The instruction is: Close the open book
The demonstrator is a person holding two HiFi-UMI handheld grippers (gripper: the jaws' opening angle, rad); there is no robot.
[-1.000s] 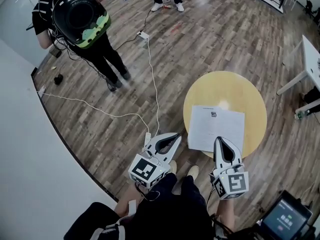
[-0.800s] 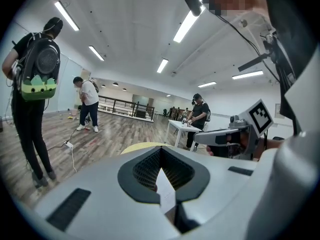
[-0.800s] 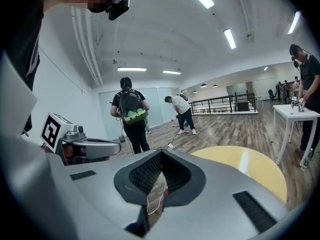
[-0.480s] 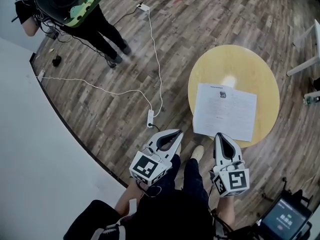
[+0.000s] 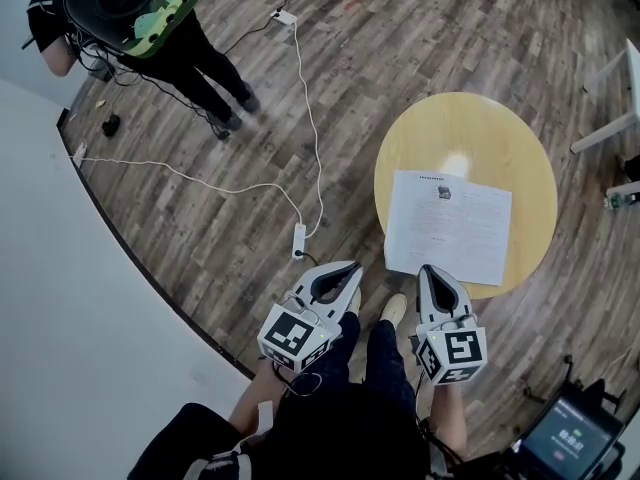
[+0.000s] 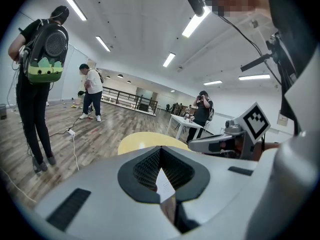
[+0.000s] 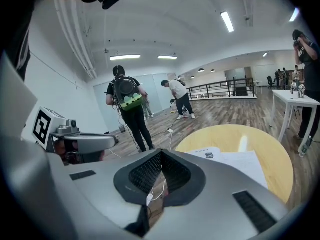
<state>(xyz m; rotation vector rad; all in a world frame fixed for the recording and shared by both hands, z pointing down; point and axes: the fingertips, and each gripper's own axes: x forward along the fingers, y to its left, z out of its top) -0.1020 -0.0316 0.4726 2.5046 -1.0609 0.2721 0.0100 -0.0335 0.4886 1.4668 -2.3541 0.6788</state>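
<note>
None of the closing is done: the open book [image 5: 448, 226] lies flat, pages up, on the round worktop [image 5: 520, 158], at one o'clock from both tongs. The left tongs [image 5: 350, 268] and right tongs [image 5: 430, 269] are clenched and empty. A power strip [image 5: 299, 240] with its cable [image 5: 300, 118] lies on the floor at eleven o'clock, and a person [image 5: 150, 8] wearing a backpack stands beyond. Neither blocks the way.

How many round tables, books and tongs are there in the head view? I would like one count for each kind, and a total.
Round table: 1
Open book: 1
Tongs: 2 (left tongs, right tongs)
Total: 4
</note>
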